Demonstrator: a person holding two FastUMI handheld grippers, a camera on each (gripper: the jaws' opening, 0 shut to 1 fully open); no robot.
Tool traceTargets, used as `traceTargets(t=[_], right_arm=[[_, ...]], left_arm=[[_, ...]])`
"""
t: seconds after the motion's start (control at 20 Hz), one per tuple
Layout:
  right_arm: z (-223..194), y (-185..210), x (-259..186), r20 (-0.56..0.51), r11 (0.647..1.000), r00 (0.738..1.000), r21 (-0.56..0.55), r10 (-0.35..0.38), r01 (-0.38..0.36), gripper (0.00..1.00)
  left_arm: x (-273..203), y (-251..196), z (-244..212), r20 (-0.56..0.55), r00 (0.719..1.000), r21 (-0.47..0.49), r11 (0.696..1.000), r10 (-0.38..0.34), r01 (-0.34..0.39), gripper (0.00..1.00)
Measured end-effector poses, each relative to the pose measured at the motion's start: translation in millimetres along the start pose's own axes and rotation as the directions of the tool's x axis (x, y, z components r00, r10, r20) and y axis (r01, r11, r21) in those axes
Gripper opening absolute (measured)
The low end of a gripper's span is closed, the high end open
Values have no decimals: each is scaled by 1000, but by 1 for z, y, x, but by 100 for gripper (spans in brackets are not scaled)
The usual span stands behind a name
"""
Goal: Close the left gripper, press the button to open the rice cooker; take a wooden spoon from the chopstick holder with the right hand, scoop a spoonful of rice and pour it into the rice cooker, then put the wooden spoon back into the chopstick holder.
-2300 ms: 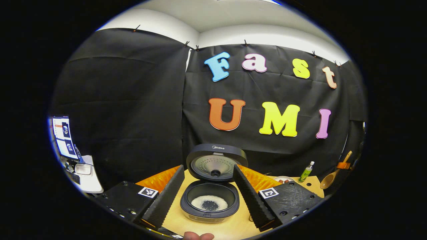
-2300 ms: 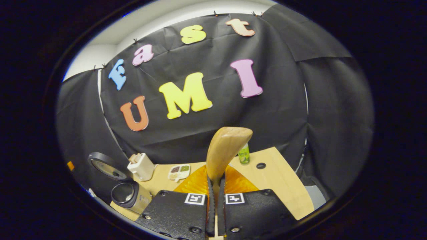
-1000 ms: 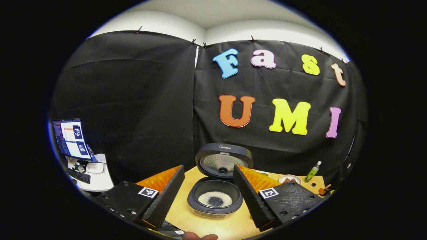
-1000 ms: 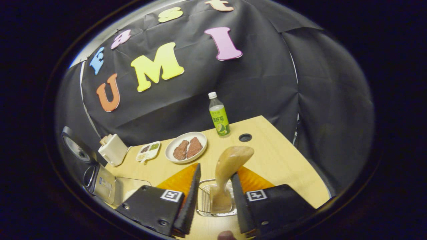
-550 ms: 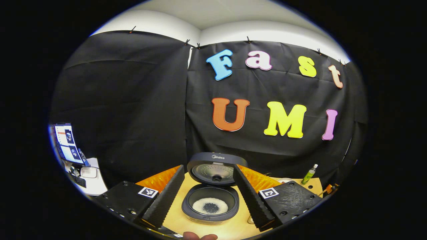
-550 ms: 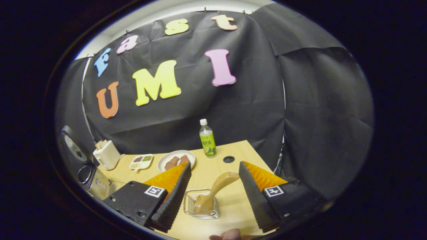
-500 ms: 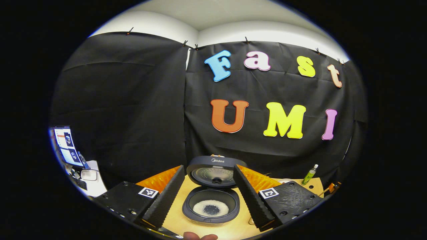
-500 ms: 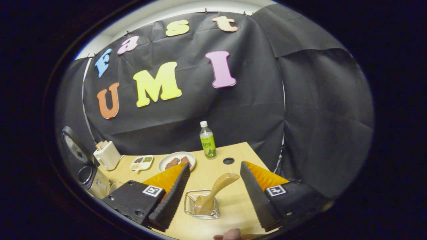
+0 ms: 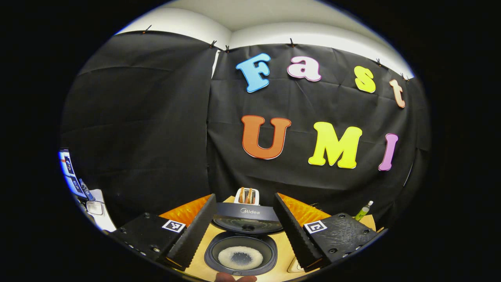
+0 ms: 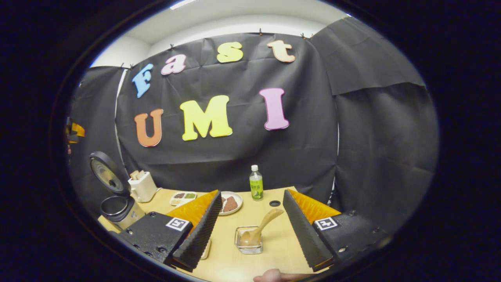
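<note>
Wooden spoon (image 10: 261,228): it stands in the chopstick holder (image 10: 248,246), a small wire-and-clear container on the desk (image 10: 274,250), bowl end down inside it and handle leaning up toward the right. It sits between the two fingers of the right hand-held gripper (image 10: 250,231) and apart from both of them. That hand-held gripper is spread wide and grips nothing.

Rice cooker (image 9: 240,250): in the left gripper view it sits on the desk directly ahead, lid (image 9: 247,216) raised and tilted back. The dark inner pot carries a ring of white rice (image 9: 240,257) at its bottom. The left hand-held gripper (image 9: 244,225) is likewise spread wide, its fingers flanking the cooker without touching it, and it holds nothing. A fingertip shows at the near edge of this view.

In the right gripper view the cooker (image 10: 119,209) stands at the far left of the desk, lid up. Just to its right is a cream toaster (image 10: 143,185) with slices in its slots. Farther right lie a divided condiment dish (image 10: 183,197), a white plate (image 10: 231,204) with brown pieces on it, and an upright green bottle (image 10: 256,187) with a white cap. A round hole (image 10: 274,203) in the desk lies just right of the bottle.

At the far left of the left gripper view, a lit monitor (image 9: 69,172) stands off the desk.
</note>
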State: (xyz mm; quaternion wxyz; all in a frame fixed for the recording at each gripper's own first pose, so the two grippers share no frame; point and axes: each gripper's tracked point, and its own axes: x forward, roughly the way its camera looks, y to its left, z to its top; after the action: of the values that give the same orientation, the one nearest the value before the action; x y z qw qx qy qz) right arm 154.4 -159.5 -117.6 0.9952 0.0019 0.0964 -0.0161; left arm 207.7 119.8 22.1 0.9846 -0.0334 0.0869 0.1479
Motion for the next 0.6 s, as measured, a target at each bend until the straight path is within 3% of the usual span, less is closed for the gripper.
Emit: traceTargets(t=[0.25,0.6], right_arm=[[-5,5,-32,0,1000,1000,-1,-25,25,100],[-18,3,-50,-42,996,996,-6,-84,84,100]], left_arm=[[39,-20,-14,-42,996,47,995,-82,84,94],[83,-21,-42,-148,985,66,992,-93,104,95]])
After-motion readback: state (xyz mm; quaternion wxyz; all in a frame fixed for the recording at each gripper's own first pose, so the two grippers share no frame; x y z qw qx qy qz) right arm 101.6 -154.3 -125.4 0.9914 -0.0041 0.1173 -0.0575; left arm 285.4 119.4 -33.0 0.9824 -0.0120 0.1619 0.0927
